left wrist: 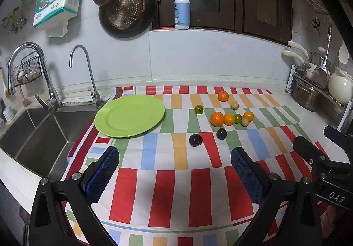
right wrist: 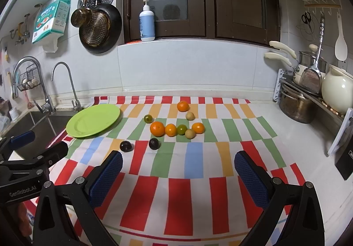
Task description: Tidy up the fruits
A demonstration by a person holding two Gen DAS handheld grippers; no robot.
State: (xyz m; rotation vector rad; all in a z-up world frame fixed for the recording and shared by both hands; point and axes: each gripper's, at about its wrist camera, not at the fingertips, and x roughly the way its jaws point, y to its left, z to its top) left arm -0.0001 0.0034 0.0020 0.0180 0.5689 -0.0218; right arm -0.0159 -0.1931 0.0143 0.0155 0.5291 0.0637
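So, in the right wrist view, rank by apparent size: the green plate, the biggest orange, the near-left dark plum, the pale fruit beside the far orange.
1. green plate
2. biggest orange
3. dark plum
4. pale fruit; sits farther away, so this last ranking is unsure.
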